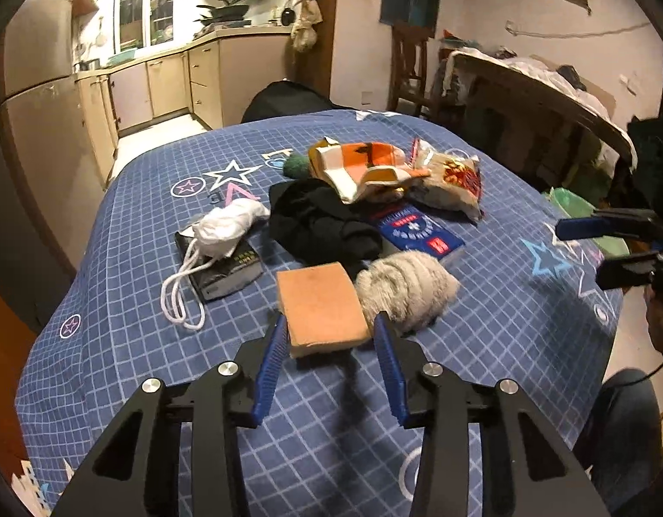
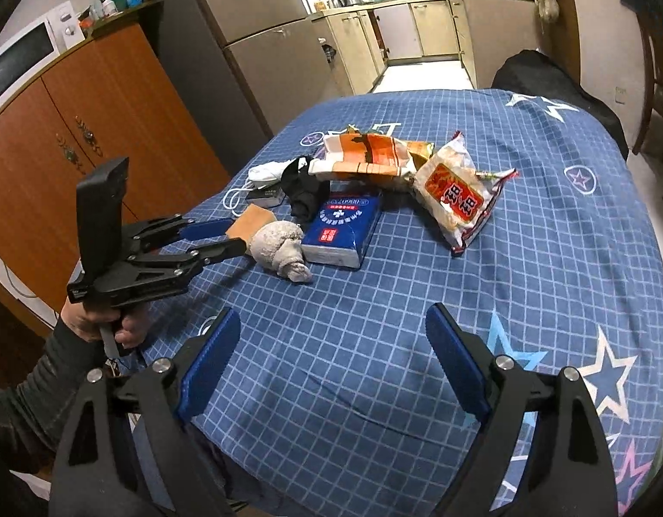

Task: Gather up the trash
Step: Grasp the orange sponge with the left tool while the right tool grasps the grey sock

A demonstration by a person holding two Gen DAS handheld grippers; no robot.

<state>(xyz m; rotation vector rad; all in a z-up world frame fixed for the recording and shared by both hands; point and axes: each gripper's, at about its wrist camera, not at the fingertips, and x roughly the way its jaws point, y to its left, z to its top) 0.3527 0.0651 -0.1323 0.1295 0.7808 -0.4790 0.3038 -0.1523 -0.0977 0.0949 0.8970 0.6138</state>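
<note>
— While straddling the tan rectangular sponge (image 1: 325, 308) on the blue checked tablecloth (image 1: 129, 284), left gripper (image 1: 331, 323): pinching or apart?
— Cannot tell; pads (image 1: 274, 347) flank it closely, beside a grey woolly bundle (image 1: 402, 288).
— Right gripper (image 2: 333, 327)?
— Spread wide, empty, above bare cloth.

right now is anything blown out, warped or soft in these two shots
Left wrist view: kitchen window blown out white, table edges bowed by fisheye, right gripper slightly soft at the frame edge. Right wrist view: evenly lit, cabinet lines curve, corners vignetted black.
</note>
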